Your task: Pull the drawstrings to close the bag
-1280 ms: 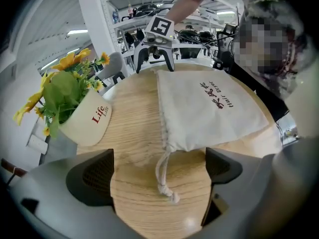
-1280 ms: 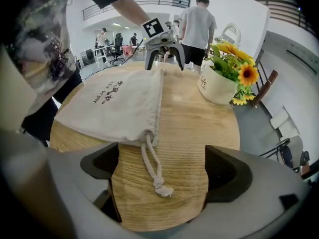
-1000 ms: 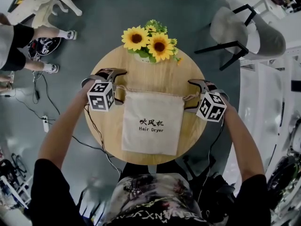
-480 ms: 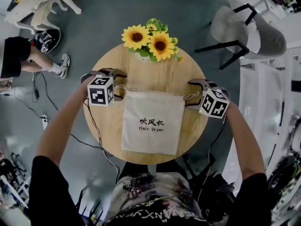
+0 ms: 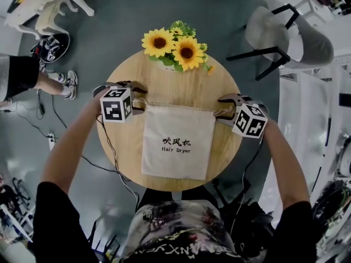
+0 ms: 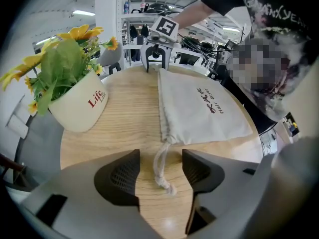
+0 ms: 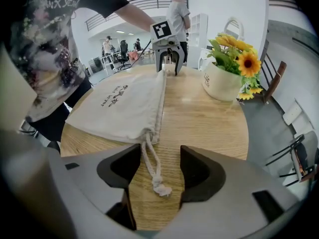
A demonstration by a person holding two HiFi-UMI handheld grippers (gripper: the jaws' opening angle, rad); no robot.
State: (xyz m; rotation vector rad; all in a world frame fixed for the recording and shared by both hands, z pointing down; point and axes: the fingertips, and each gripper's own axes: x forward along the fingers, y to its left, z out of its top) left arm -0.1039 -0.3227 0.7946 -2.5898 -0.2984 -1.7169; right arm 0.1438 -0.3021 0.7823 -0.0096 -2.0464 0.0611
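The left claw (image 6: pixel 160 158) is closing in on the left drawstring (image 6: pixel 162 172), a gap remaining either side; the right claw (image 7: pixel 160 162) is likewise narrowing around the right drawstring (image 7: pixel 152 169). The bag (image 5: pixel 178 147) is lying flat on the counter (image 5: pixel 175 86), probably about to be cinched.

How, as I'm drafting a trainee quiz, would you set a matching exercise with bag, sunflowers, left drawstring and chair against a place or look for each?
Things
1. bag
2. sunflowers
3. left drawstring
4. chair

Places or looks
A. grey, standing off the table
B. flat at mid-table, printed side up
C. knotted end lying on bare wood
D. yellow, at the table's far edge

Pairs: 1-B, 2-D, 3-C, 4-A
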